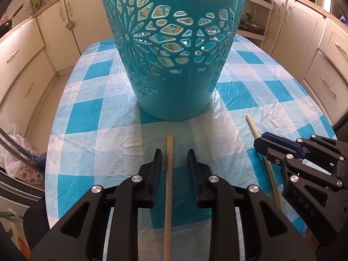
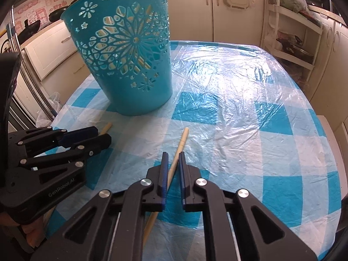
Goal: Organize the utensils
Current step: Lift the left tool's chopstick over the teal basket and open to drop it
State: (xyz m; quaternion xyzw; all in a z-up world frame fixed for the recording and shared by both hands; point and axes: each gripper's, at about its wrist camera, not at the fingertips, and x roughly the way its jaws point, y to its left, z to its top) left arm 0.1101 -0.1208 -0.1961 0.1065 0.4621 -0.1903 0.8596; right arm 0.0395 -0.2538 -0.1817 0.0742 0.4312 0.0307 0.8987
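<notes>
Chopsticks are partly put away, as far as the left wrist view shows. A few pale sticks [image 1: 159, 13] stand inside the turquoise basket [image 1: 174, 100] and show through its cut-outs, while two lie loose on the bench [image 1: 97, 108], so I judge the job about midway. The left chopstick [image 1: 169, 174] lies straight ahead, just short of the basket's foot. The left hand-held gripper [image 1: 175, 154] straddles it with a narrow gap, and its pads are not visibly pressing. The right chopstick [image 1: 253, 128] lies slanted nearby, with the right hand-held gripper [image 1: 262, 140] low over its middle. The basket is smooth moulded plastic, tapered, and pierced with flower and star shapes. The sticks are slim, round and matt, like bamboo.

The right wrist view shows that hand-held gripper's jaws narrow around the right chopstick, which runs slantwise between the ribbed blue pads. It seems to brush one pad, with no firm pinch evident. The bench wears a blue-and-white check cloth under crinkled, glossy clear film. Both loose sticks remain to be lifted and dropped into the basket.
</notes>
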